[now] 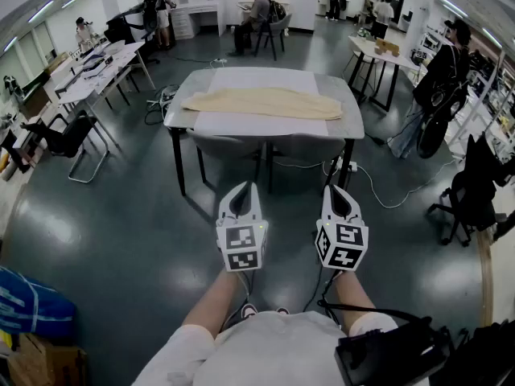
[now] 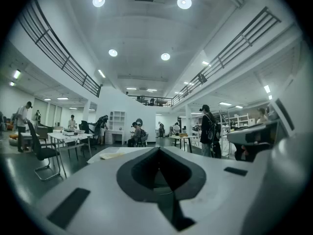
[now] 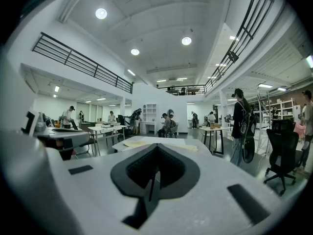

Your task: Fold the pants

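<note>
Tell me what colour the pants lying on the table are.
Pale cream-yellow fabric pants; the head view shows them best.

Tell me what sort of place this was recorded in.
Probably a large open lab or workshop hall: rows of work tables, people seated and standing about, a railed mezzanine overhead, and beige pants laid on a table.

open floor (image 1: 113, 232) before table (image 1: 352, 115)

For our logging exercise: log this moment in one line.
pants: on table, untouched | left gripper: shut, empty | right gripper: shut, empty
</note>
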A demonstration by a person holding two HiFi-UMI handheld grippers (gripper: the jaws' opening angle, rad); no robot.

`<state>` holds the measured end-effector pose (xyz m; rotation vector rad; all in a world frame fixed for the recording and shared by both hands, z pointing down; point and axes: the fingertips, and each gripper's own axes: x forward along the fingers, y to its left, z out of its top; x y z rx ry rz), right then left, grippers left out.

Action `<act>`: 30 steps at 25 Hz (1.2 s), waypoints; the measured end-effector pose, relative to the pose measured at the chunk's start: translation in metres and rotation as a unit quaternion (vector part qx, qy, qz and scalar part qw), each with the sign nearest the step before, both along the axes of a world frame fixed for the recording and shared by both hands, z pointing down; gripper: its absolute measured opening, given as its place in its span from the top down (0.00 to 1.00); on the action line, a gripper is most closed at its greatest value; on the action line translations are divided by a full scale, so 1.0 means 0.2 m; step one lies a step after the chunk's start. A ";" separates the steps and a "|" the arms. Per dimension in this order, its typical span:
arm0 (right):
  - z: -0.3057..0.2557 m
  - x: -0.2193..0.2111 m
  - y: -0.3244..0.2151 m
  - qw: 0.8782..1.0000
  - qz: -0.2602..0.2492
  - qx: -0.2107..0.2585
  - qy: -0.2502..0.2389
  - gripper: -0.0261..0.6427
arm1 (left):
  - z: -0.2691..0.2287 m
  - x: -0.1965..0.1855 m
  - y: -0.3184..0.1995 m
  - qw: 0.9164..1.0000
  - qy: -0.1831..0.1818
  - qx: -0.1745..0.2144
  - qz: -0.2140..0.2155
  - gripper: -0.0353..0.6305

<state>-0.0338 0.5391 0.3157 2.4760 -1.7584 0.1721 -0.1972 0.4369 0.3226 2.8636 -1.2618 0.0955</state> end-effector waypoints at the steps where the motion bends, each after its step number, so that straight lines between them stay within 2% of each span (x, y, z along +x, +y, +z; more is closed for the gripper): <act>1: 0.00 -0.01 0.00 1.000 -0.001 -0.001 -0.001 0.97 | 0.00 -0.01 0.00 1.000 -0.001 0.000 0.000 0.94; 9: 0.04 -0.07 -0.07 1.000 -0.010 -0.009 -0.028 0.97 | 0.01 -0.08 -0.06 1.000 0.001 -0.007 0.000 0.94; 20: 0.18 -0.15 -0.19 0.998 0.029 -0.030 -0.043 0.97 | 0.13 -0.25 -0.26 1.000 -0.007 -0.029 0.005 0.94; 30: 0.31 -0.04 -0.40 0.995 0.043 -0.054 -0.066 0.97 | 0.28 -0.17 -0.48 0.998 -0.003 -0.066 0.006 0.94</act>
